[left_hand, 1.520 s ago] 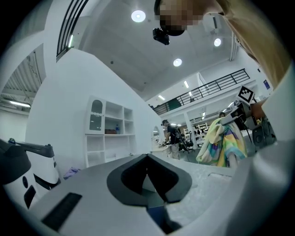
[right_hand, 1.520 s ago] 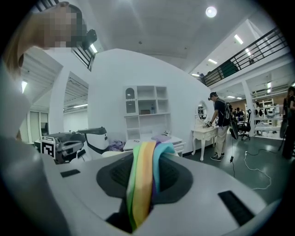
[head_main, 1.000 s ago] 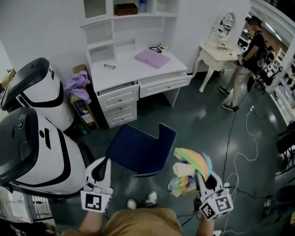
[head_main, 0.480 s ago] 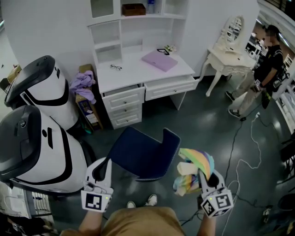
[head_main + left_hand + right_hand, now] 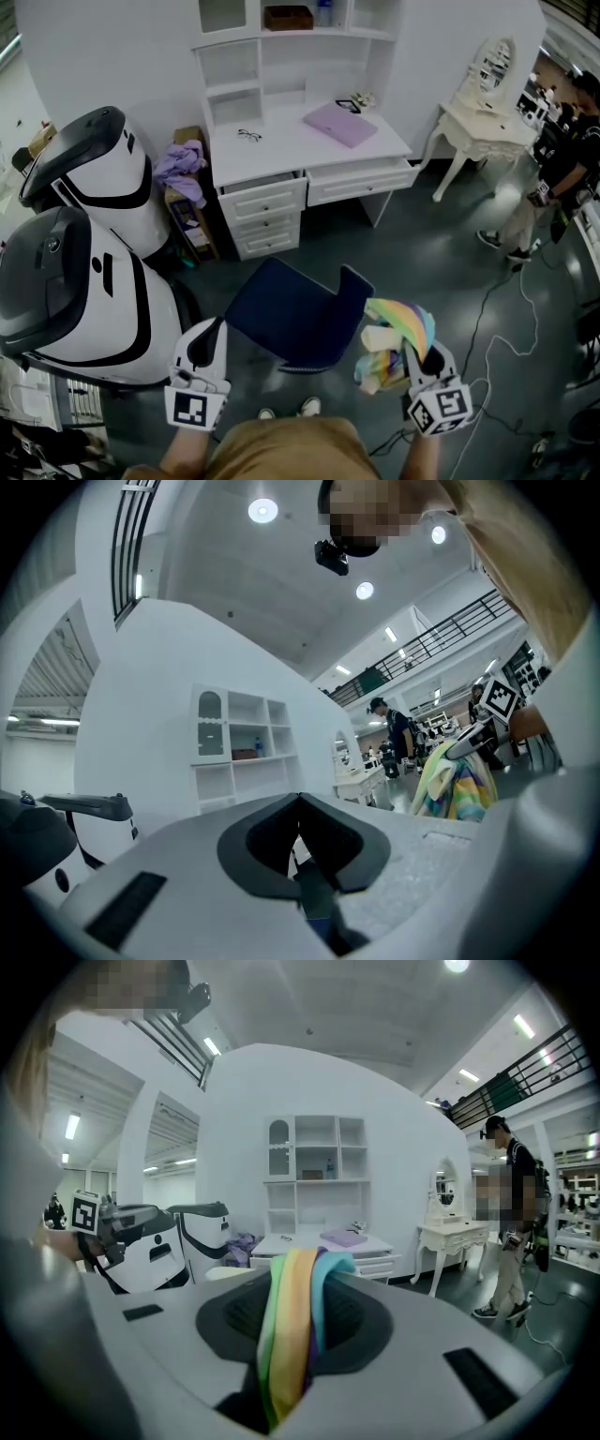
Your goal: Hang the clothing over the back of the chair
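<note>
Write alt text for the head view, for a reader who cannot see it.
The right tool grips a bunched rainbow-striped garment beside the back of a dark blue chair; the left tool, on the chair's other side, is empty. Beyond stand a white desk and, at left, two white machines.

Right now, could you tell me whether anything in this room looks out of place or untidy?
A purple garment is heaped loosely on a cardboard box left of the white desk, and the desk's upper right drawer stands pulled out. Cables trail loose across the floor at the right. Nothing looks spilled or damaged.
</note>
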`<action>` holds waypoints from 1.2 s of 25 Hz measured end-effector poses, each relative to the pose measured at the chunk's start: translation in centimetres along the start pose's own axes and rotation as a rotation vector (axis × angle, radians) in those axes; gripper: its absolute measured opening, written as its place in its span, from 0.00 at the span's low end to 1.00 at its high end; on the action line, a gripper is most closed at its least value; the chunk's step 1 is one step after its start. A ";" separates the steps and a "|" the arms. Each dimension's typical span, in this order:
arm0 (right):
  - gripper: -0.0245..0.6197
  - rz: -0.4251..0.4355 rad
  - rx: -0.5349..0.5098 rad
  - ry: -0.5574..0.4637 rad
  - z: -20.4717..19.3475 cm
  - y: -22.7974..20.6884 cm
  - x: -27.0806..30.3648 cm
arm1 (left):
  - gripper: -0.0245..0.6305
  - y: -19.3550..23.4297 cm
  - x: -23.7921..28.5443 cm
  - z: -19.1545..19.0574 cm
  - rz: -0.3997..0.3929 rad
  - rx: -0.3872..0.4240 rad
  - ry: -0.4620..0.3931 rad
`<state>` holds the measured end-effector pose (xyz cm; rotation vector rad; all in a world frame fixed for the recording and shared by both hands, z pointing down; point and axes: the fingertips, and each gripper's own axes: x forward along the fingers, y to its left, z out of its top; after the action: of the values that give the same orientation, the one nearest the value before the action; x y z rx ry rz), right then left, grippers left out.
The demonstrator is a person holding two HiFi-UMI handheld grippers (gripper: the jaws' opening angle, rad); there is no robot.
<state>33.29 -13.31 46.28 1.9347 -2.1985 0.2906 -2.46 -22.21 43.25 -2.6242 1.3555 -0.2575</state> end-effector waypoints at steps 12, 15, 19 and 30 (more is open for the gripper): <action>0.18 0.079 -0.077 0.019 0.2 -0.1 4.6 | 0.04 0.9 -0.2 -0.6 0.081 -0.008 0.024; 0.18 0.101 -0.103 0.035 0.2 0.3 5.8 | 0.04 1.1 -0.3 -0.2 0.095 0.002 0.013; 0.18 0.129 -0.162 0.069 -0.3 1.4 7.5 | 0.04 1.2 -0.7 -0.3 0.099 0.005 0.023; 0.19 0.185 -0.337 0.204 -2.2 4.6 10.5 | 0.04 2.0 -1.7 -1.2 0.083 -0.014 0.031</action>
<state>27.47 -22.10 51.19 1.4645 -2.1324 0.1259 -5.31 -22.07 43.80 -2.5782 1.4775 -0.2794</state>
